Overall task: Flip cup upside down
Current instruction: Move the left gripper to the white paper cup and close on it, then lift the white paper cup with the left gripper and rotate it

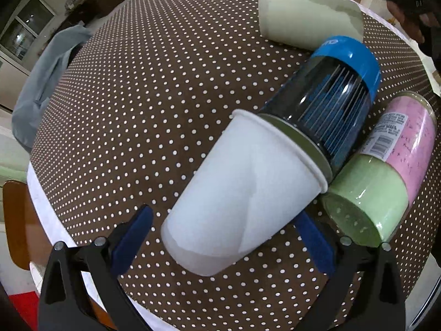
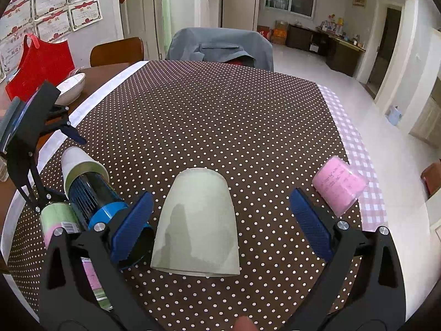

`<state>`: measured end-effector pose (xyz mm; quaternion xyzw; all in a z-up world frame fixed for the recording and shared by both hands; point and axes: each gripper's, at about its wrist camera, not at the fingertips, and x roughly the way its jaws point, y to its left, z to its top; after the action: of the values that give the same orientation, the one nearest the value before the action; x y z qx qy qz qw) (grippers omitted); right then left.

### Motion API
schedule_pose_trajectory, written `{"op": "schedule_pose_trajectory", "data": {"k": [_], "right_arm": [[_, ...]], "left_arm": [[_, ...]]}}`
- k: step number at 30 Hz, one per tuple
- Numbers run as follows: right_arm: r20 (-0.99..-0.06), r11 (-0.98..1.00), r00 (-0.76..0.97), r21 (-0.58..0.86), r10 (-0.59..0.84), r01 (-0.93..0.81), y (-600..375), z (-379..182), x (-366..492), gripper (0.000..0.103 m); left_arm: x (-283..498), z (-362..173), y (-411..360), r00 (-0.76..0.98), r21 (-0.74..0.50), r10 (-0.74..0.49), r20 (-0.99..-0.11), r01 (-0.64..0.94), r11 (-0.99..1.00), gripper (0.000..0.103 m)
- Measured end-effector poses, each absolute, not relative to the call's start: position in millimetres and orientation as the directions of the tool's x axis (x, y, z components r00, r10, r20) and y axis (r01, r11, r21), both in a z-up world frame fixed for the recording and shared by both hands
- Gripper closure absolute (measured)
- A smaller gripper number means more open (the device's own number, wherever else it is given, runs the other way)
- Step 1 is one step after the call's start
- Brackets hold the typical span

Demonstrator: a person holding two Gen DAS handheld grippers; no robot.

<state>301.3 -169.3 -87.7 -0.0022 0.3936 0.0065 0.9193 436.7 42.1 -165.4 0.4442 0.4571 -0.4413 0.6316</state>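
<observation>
1. The white paper cup [image 1: 242,190] is seen lying on its side on the worktop [image 1: 154,88], its rolled rim against a blue-capped transparent canister [image 1: 333,93] and its closed base toward the left tongs [image 1: 220,245].
2. The cup is judged light, thin-walled and easily crushed; a gentle hold across the mid-body, clear of the rim, is thought best, and some slip on the smooth paper is to be expected.
3. A plain tapered wall with a faint overlapping seam is shown; no print is seen on it.
4. The left tongs are spread wide, the blue pads [image 1: 132,237] standing to either side of the cup's base; contact with it cannot be confirmed.
5. A pale green cup [image 2: 197,223] is found mouth-down on the worktop between the spread right tongs [image 2: 220,220], which grip nothing.
6. A pink cup [image 2: 339,184] is set mouth-down near the worktop's right edge, well apart from the white one.
7. A clear sleeve of green and pink stacked cups [image 1: 386,176] is laid beside the canister, touching it.
8. The worktop is covered by a brown cloth with white dots.
</observation>
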Motion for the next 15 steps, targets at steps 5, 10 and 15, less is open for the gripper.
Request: {"op": "schedule_pose_trajectory", "data": {"k": [5, 10, 15], "right_arm": [[-0.729, 1.0, 0.685, 0.009, 0.013, -0.009, -172.4, -92.4, 299.2, 0.006], [-0.733, 1.0, 0.68, 0.021, 0.015, 0.0, -176.1, -94.1, 295.4, 0.006], [-0.731, 1.0, 0.681, 0.028, 0.028, -0.011, -173.3, -95.1, 287.3, 0.006]], "left_arm": [[442.8, -176.6, 32.2, 0.194, 0.171, -0.122, -0.973, 0.97, 0.174, 0.018], [434.3, -178.2, 25.5, 0.229, 0.207, -0.123, -0.966, 0.963, 0.17, 0.032], [439.3, -171.8, 35.3, 0.273, 0.231, -0.13, -0.953, 0.935, 0.268, 0.043]]}}
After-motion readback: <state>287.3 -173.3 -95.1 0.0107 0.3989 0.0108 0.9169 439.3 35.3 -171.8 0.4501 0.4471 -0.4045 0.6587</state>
